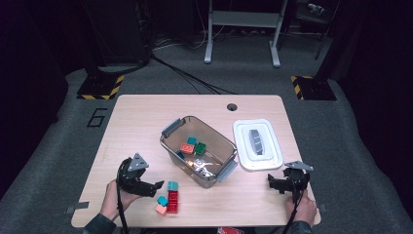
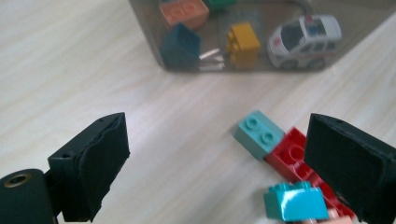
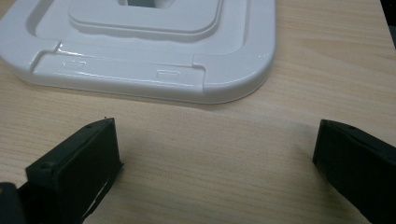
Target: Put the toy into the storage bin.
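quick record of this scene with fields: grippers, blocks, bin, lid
left gripper: open, nothing between its pads, beside the loose blocks
right gripper: open, over bare table in front of the lid
loose blocks: small cluster on the table, near the bin
bin: clear, open, holds blocks and a toy car
lid: white, flat on the table right of the bin

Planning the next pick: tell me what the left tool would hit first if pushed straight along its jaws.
Probably the grey-teal brick at the edge of the loose brick pile, which lies ahead between the open left tool jaws; beyond it stands the clear bin wall. Depth is hard to judge.
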`<state>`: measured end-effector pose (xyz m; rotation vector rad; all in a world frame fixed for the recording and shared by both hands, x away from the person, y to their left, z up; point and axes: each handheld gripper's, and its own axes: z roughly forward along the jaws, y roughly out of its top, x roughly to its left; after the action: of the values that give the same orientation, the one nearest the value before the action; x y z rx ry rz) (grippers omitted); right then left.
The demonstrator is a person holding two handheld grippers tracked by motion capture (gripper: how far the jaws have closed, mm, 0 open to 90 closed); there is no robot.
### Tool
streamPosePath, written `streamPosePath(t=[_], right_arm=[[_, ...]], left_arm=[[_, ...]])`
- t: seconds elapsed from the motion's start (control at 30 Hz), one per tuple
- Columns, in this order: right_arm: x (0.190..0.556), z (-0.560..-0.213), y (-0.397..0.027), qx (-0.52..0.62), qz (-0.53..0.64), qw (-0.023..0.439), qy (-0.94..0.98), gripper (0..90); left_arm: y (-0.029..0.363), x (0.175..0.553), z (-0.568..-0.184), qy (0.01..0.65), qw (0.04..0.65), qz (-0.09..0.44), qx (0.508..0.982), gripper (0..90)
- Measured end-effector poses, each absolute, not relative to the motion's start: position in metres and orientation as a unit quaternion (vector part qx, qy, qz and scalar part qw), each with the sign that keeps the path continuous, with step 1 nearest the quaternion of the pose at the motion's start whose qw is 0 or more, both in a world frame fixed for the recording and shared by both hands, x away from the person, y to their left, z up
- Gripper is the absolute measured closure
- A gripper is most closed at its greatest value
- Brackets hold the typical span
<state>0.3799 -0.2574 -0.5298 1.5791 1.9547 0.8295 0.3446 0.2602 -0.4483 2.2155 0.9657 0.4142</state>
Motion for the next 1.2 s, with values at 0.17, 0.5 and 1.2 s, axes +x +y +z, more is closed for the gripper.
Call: streamPosePath(t=[0.17, 0.5, 1.2], right_arm=[[0.380, -0.530, -0.257, 0.579, 0.304, 0.245, 0.716, 0.0], [0.380, -0.530, -0.257, 0.579, 0.304, 0.245, 0.716, 0.0], [0.380, -0.530, -0.257, 0.578, 0.304, 0.245, 0.716, 0.0]], left_arm=[[0.252, 0.335, -0.462, 0.359, 0.320, 0.154, 0.863, 6.0], [0.239, 0.326, -0.489, 0.360, 0.312, 0.132, 0.869, 7.0], [0.276, 0.336, -0.497, 0.401, 0.291, 0.148, 0.856, 20.1]])
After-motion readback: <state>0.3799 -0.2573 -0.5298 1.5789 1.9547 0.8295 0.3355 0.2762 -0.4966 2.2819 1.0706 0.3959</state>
